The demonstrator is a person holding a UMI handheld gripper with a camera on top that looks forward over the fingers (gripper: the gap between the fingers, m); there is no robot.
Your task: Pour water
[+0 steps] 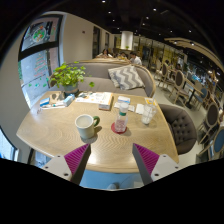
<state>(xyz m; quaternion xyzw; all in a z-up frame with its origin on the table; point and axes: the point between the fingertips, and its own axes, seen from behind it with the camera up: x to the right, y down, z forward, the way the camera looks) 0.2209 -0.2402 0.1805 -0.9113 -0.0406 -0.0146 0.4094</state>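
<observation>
Holding gripper (110,160) fingers open, empty; you take the likely-rigid, slippery mug (86,125) at mid-body.

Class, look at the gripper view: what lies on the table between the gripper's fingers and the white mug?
In the gripper view, only bare wooden table lies between the open gripper and the white mug; the small pink-based cup stands to the mug's side.

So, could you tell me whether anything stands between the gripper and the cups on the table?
Nothing visible does. The gripper is open, its fingers at the table's near edge. The mug and the small cup stand just ahead of them, with only bare tabletop between.
</observation>
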